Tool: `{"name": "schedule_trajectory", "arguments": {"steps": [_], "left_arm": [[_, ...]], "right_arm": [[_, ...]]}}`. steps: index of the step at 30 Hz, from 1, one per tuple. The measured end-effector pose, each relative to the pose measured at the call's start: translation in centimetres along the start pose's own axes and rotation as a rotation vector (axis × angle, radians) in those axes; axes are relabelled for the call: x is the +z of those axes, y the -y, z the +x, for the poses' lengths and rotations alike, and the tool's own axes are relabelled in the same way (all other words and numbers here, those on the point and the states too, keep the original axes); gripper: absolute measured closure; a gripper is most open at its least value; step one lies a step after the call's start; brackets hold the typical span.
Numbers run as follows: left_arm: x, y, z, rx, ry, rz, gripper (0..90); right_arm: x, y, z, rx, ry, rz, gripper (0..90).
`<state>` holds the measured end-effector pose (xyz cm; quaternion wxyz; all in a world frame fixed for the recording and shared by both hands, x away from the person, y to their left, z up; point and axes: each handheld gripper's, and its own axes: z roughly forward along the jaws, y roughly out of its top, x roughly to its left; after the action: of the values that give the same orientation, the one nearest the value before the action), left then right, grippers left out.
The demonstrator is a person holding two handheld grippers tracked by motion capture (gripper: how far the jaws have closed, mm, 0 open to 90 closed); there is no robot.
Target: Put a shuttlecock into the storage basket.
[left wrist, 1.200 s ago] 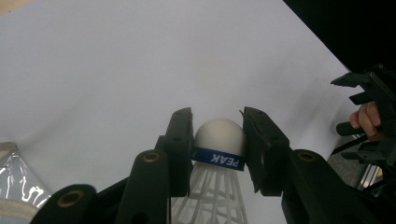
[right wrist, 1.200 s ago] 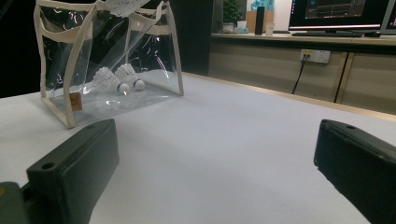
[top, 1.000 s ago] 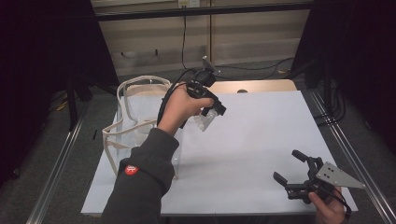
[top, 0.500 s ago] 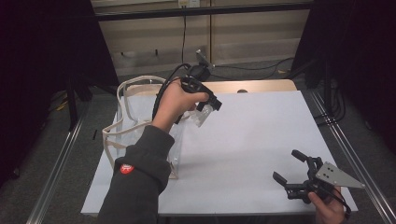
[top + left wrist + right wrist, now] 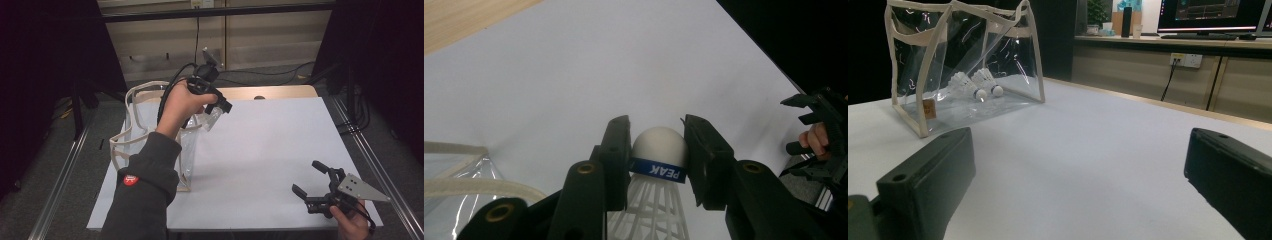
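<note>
Near, at the right, the right gripper [image 5: 320, 192] waits low over the table [image 5: 280, 150], jaws spread wide. Farther left, the left gripper [image 5: 220, 106] pinches a shuttlecock [image 5: 658, 165] by its round cork. It is probably very light, with thin feathers that bend, so hold the cork. The left gripper has lifted since before, above the clear bag [image 5: 150, 140].

A clear bag [image 5: 150, 145] is standing at the left of the table [image 5: 280, 150] in the high view, with two shuttlecocks [image 5: 975, 86] lying inside it. Another shuttlecock [image 5: 658, 165] is sitting between the left gripper [image 5: 220, 107] jaws just right of the bag. The right gripper [image 5: 312, 185] is hovering at the frame's lower right.
</note>
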<state>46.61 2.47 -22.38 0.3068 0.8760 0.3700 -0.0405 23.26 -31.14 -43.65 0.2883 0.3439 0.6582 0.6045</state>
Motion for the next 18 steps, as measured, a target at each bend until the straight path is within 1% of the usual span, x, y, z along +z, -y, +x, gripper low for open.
{"name": "schedule_trajectory", "arguments": {"steps": [7, 14, 18], "left_arm": [[-0.61, -0.04, 0.39, -0.004, -0.012, -0.009, 64.4], [-0.88, -0.15, 0.65, -0.008, -0.006, -0.012, 64.3], [-0.97, -0.17, 0.80, -0.010, -0.012, -0.011, 64.4]], "right_arm": [[0.03, 0.01, 0.01, 0.000, -0.002, -0.003, 0.0], [0.01, 0.01, 0.00, -0.002, 0.000, -0.002, 0.0], [0.02, 0.02, -0.02, -0.001, -0.002, -0.002, 0.0]]}}
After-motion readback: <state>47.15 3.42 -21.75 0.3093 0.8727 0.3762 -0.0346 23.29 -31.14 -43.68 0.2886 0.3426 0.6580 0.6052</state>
